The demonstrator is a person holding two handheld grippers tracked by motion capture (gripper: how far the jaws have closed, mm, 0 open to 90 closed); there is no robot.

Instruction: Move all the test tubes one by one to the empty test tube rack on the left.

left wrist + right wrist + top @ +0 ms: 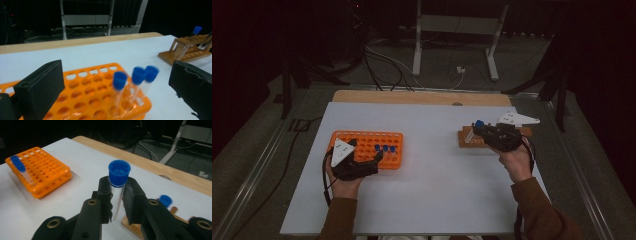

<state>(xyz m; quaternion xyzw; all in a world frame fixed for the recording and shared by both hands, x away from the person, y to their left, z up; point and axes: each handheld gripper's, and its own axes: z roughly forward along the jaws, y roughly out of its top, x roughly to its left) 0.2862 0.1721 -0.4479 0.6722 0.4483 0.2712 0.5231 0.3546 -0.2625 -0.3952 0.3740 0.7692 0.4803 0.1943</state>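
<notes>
- Right gripper (117, 202) – jaws clamped on a blue-capped tube (117, 182), just under the cap, above the wooden rack (469, 141).
- Left gripper (115, 95) – jaws wide, empty, by the orange rack (384, 145).
- Keep the tube upright, carry it across the desk (432, 170), line up over a free hole before lowering.

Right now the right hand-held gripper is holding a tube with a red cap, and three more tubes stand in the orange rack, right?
Not quite: the cap is blue, not red. The right gripper view shows the right hand-held gripper shut on a tube with a blue cap. Three more tubes do stand in the orange rack.
</notes>
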